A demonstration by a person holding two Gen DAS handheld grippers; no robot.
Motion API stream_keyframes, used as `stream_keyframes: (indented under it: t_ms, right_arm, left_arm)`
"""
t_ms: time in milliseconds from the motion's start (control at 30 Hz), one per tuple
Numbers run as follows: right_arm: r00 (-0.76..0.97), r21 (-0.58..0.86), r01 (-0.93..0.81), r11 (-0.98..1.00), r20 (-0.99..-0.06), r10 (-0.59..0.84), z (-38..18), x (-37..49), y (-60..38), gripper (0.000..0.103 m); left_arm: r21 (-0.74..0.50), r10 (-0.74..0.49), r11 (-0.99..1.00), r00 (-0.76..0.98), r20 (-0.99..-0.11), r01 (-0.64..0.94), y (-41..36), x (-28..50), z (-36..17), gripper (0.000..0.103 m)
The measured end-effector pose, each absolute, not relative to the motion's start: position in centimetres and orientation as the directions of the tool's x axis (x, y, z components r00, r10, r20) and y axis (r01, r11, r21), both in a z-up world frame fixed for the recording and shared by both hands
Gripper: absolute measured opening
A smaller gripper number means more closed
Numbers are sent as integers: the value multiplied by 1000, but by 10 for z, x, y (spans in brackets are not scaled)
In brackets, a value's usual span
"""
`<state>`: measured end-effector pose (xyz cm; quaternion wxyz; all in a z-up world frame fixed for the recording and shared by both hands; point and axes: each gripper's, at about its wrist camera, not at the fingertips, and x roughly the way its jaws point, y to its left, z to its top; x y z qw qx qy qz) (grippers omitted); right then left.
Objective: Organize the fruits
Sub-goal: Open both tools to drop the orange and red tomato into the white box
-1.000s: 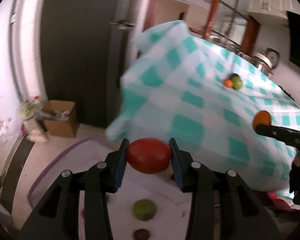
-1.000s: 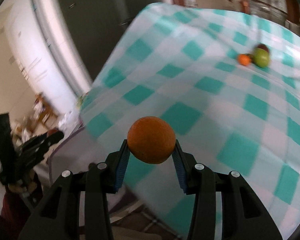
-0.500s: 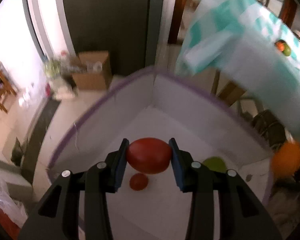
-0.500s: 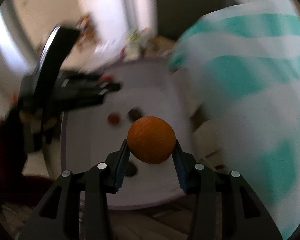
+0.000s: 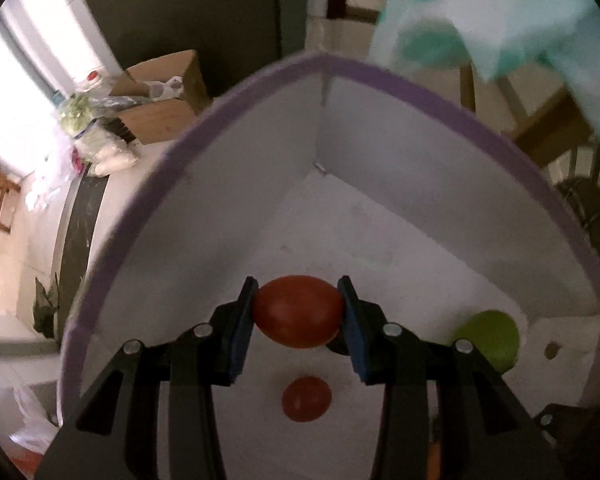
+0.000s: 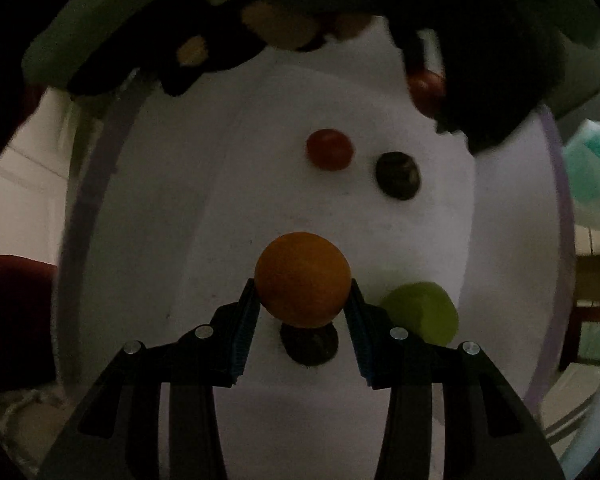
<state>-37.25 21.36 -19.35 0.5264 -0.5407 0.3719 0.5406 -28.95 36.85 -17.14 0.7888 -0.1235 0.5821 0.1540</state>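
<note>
Inside the white, purple-rimmed fabric bin (image 5: 380, 80), both grippers point down w/ fruit held: left gripper (image 5: 298, 312) has its jaws clamped on a smooth red oval tomato-like fruit (image 5: 298, 310), right gripper (image 6: 302, 282) is closed on a round orange (image 6: 303, 278). Already on the bin floor: a small red round fruit (image 6: 329, 149), a dark round fruit (image 6: 398, 175), a green round fruit (image 6: 424, 312) just beside the right jaw, and another dark fruit (image 6: 309, 344) directly under the orange. Risks, as I judge: dropping the orange onto that dark fruit could bruise it or send both rolling; the two tools sit close inside one bin, so opening jaws may knock each other. Room: floor is bare toward the far corner in the left view; the walls and rim hem in sideways moves, so exit looks best straight up.
</note>
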Motion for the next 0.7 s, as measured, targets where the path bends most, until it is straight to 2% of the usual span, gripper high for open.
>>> stream_keyframes:
  t_ms: [233, 533, 567, 633, 700]
  right_arm:
    - [180, -205, -941, -268, -977, 116, -213, -391, 227, 43]
    - [170, -190, -958, -213, -980, 106, -215, -383, 241, 45]
    - [169, -189, -960, -205, -979, 114, -213, -382, 241, 47]
    - [160, -183, -965, -189, -979, 129, -209, -383, 238, 59]
    - [154, -181, -968, -174, -976, 154, -203, -381, 237, 61]
  left_arm:
    - [34, 116, 948, 244, -963, -315, 360, -271, -191, 41]
    - [46, 125, 945, 229, -965, -323, 351, -267, -201, 42]
    - [49, 129, 944, 230, -964, -326, 350, -267, -201, 45]
    - [55, 142, 942, 242, -960, -332, 349, -268, -198, 62]
    - [72, 170, 936, 263, -950, -343, 348, -269, -193, 71]
